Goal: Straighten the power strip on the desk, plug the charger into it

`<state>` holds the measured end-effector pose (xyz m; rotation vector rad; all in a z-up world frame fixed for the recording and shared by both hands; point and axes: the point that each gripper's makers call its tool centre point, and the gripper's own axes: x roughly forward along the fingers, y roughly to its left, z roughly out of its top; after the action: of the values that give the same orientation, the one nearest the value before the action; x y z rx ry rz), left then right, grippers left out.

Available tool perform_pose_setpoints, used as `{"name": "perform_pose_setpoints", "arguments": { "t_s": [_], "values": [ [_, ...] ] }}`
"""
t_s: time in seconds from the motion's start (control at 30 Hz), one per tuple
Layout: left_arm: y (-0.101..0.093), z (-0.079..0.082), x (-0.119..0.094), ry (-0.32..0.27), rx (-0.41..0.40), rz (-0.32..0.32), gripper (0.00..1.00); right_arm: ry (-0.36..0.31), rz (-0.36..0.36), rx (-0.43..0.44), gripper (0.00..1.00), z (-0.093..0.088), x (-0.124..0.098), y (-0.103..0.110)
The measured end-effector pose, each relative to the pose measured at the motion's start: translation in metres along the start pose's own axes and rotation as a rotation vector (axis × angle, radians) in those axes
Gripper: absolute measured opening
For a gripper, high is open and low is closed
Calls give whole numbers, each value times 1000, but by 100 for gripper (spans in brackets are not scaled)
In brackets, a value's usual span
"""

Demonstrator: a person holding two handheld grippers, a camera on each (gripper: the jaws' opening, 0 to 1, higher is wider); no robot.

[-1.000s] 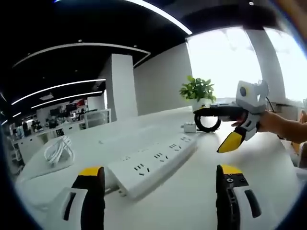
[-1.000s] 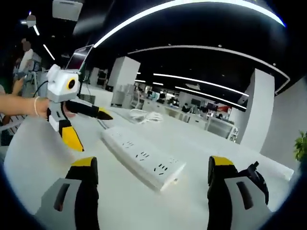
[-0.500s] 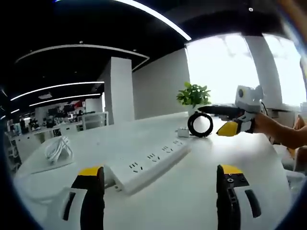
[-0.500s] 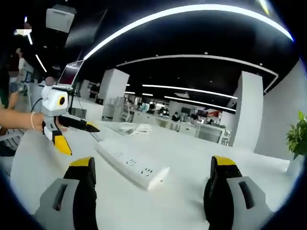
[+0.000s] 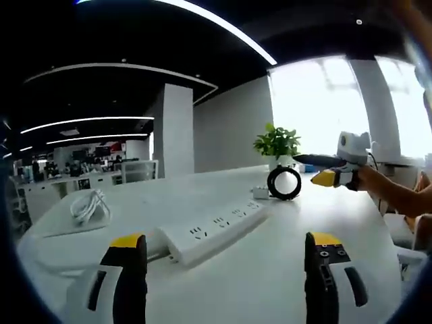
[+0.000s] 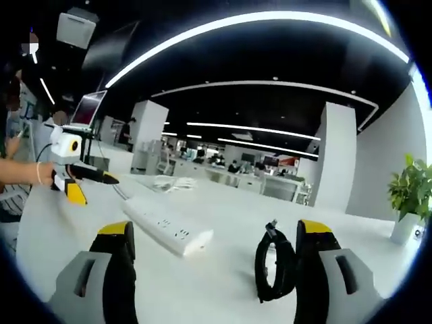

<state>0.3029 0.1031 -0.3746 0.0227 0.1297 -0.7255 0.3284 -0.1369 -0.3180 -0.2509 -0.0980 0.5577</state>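
Note:
The white power strip lies at a slant on the white desk, ahead of my left gripper, whose jaws stand wide apart with nothing between them. Beyond its far end sit a small white charger and its coiled black cable. My right gripper, held by a hand, hovers beside that coil. In the right gripper view, the right gripper is open, with the black cable coil just inside its right jaw. The power strip lies ahead, and the left gripper hovers past it.
A coil of white cable lies on the desk at the left. A potted plant stands behind the charger. A laptop screen rises behind the left gripper. Bare desk surface lies between my jaws and the strip.
Both views have drawn back, so the strip looks smaller and farther. The black cable coil has come into the right gripper view by its right jaw. Both grippers stay open.

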Motion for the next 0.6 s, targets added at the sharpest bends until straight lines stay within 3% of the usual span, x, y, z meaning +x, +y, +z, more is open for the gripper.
{"name": "perform_pose_setpoints", "arguments": {
  "t_s": [0.4, 0.6],
  "values": [
    [3, -5, -9, 14, 21, 15, 99, 53, -30, 7, 99, -13, -6, -26],
    [6, -7, -11, 21, 13, 17, 97, 99, -55, 41, 96, -32, -6, -46]
  ]
}}
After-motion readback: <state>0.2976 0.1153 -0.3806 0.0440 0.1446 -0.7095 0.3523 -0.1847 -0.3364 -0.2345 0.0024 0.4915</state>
